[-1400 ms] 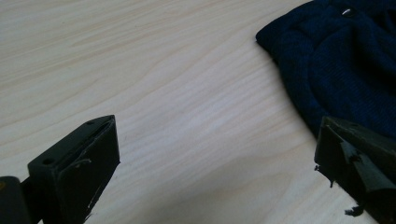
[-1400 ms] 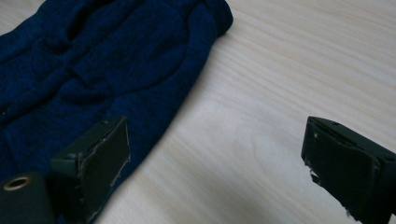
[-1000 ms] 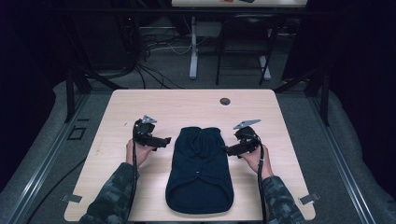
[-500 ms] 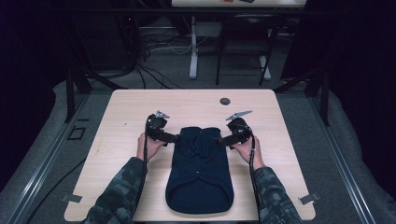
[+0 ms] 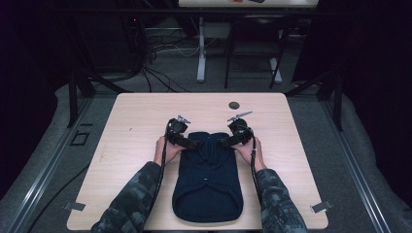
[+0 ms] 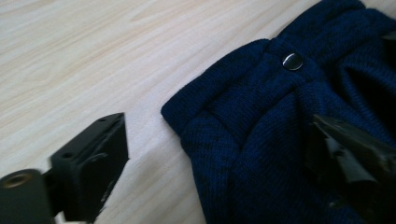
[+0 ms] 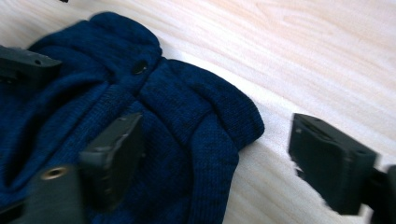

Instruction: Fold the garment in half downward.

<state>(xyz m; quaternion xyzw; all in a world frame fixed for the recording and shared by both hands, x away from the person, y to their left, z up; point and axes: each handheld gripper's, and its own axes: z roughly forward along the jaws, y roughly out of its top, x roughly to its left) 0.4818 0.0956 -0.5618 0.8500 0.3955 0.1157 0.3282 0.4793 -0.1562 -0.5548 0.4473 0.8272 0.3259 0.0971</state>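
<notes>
Both grippers at the far corners of a dark blue knitted garment on the worktop.

The garment (image 5: pixel 208 182) lies flat along the middle of the pale wooden worktop (image 5: pixel 126 121), its far end between the two hands. The left gripper (image 5: pixel 190 143) straddles the far left corner: one jaw over the bare wood, the other over the knit by a small metal snap (image 6: pixel 293 61), jaws apart and just now closing. The right gripper (image 5: pixel 224 142) straddles the far right corner likewise, jaws apart and closing, the fabric edge between them, not yet pinched.
</notes>
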